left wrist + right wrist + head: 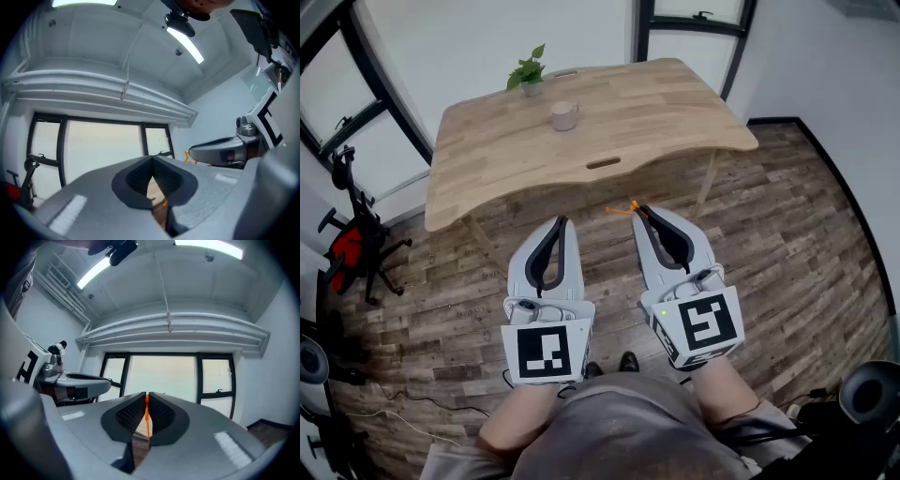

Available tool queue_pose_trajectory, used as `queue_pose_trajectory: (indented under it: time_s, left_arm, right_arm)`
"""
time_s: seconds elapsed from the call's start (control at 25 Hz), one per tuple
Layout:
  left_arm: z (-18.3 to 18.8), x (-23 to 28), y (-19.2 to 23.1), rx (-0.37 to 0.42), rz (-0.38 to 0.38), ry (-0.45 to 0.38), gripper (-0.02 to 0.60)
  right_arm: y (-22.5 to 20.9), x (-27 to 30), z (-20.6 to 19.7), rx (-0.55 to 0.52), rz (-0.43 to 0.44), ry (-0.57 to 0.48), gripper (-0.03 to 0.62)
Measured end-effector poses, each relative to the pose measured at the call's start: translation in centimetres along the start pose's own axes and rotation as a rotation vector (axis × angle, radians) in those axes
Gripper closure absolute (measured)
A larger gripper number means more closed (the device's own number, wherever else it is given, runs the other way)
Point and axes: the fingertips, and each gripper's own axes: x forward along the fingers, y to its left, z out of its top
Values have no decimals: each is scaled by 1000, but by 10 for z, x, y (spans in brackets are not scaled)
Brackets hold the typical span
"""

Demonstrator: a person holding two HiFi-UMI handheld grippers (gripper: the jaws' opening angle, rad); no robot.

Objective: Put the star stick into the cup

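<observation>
Closest to me in the head view are my forearms and the two marker cubes, left (546, 352) and right (703, 323). Beyond them, my left gripper (561, 222) points to 12 o'clock, its jaws drawn together with nothing in them. My right gripper (639, 208) lies beside it at 3 o'clock, clenched on the star stick (622, 209), whose orange length pokes out from the tips toward 9 o'clock. Both hang over the plank floor (787, 234), short of the wooden table (656, 112). The cup (564, 115) stands on the table at 12 o'clock, well apart from the stick, with a small potted plant (528, 70) at its 11 o'clock. A red-and-black chair (356, 248) sits at 9 o'clock.

In the left gripper view, my left gripper's pads (161, 176) meet at the tip and grasp nothing. The right gripper (220, 152) shows at 3 o'clock, an orange point of the star (191, 157) at its nose.

In the right gripper view, the jaws of my right gripper (146, 399) pinch the thin orange stick (147, 420), which runs upright between the ribbed pads. My left gripper (75, 380) shows at 9 o'clock.
</observation>
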Motion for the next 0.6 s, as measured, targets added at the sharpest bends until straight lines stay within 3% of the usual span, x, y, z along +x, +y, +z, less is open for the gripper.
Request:
queue_pose_trajectory:
  time_s: [0.6]
  left_arm:
    - [-13, 22, -32, 16, 26, 51, 581]
  right_arm:
    - [-35, -8, -15, 52, 49, -13, 550]
